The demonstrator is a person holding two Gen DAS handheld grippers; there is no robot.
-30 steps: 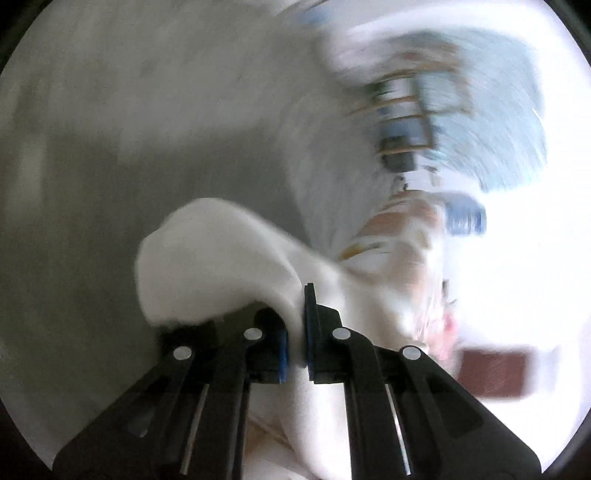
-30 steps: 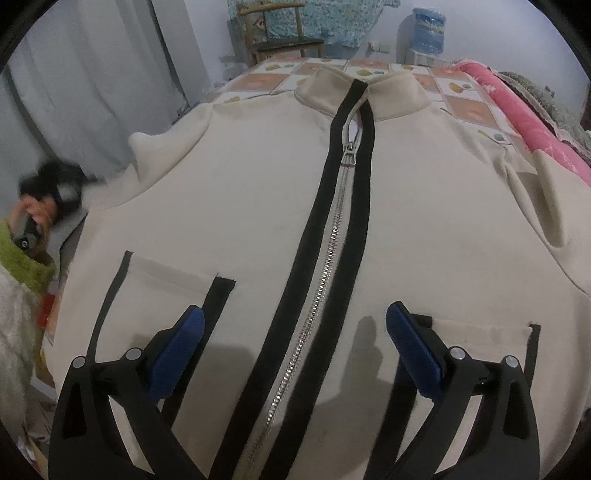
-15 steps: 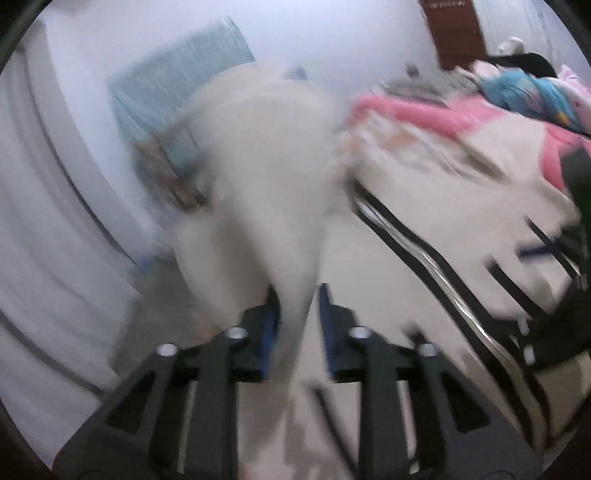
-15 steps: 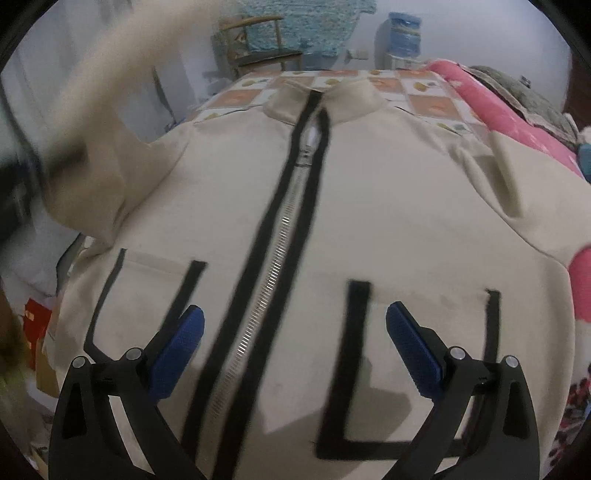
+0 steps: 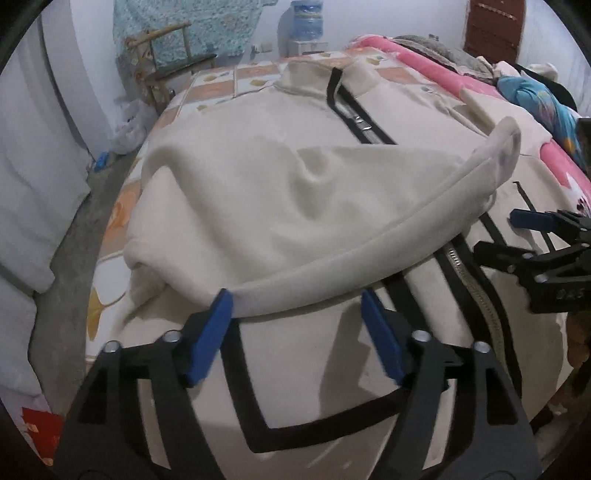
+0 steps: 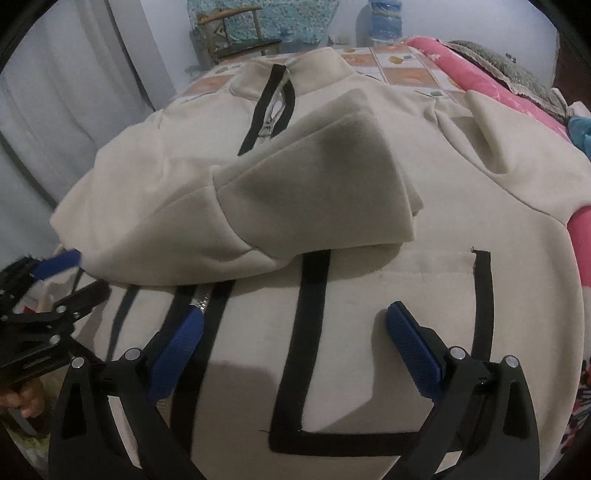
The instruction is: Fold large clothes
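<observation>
The left sleeve (image 5: 295, 206) has been swung across the jacket (image 6: 461, 206) on the bed (image 5: 221, 79) – your left gripper (image 5: 297, 330) is opening off its edge, the right gripper (image 6: 295, 354) hangs spread and empty – withdraw carelessly and a pad snags the sleeve, undoing the fold.

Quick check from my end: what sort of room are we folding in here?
Most likely a bedroom in a home. The cream jacket lies spread on a bed with a patterned sheet and a pink blanket. Behind it stand a wooden chair and a water dispenser bottle against the wall.
</observation>
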